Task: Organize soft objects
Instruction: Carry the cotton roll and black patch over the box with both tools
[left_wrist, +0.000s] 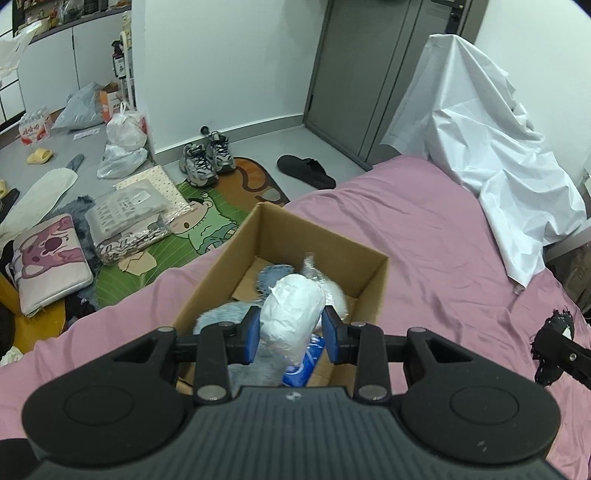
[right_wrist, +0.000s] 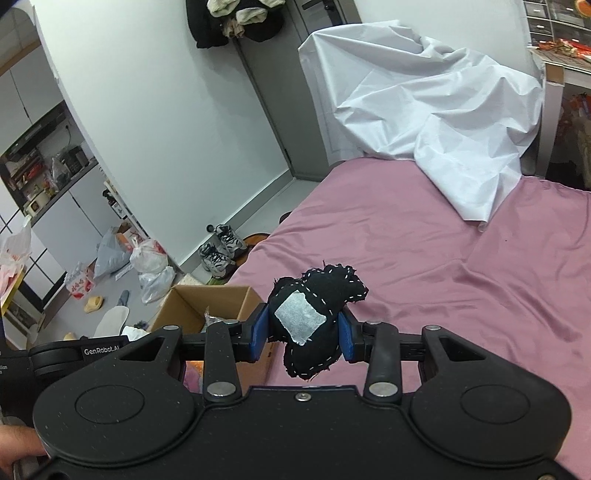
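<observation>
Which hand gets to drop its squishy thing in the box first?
Probably the left. Its gripper holds the white bundle right above the cardboard box; the right gripper holds the black toy beside it.

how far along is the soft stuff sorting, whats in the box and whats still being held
Done: the cardboard box on the pink bed already holds a blue fluffy item. In hand: the left gripper clamps a white wrapped bundle over the box; the right gripper holds a black stitched plush. Left: dropping both in.
</observation>
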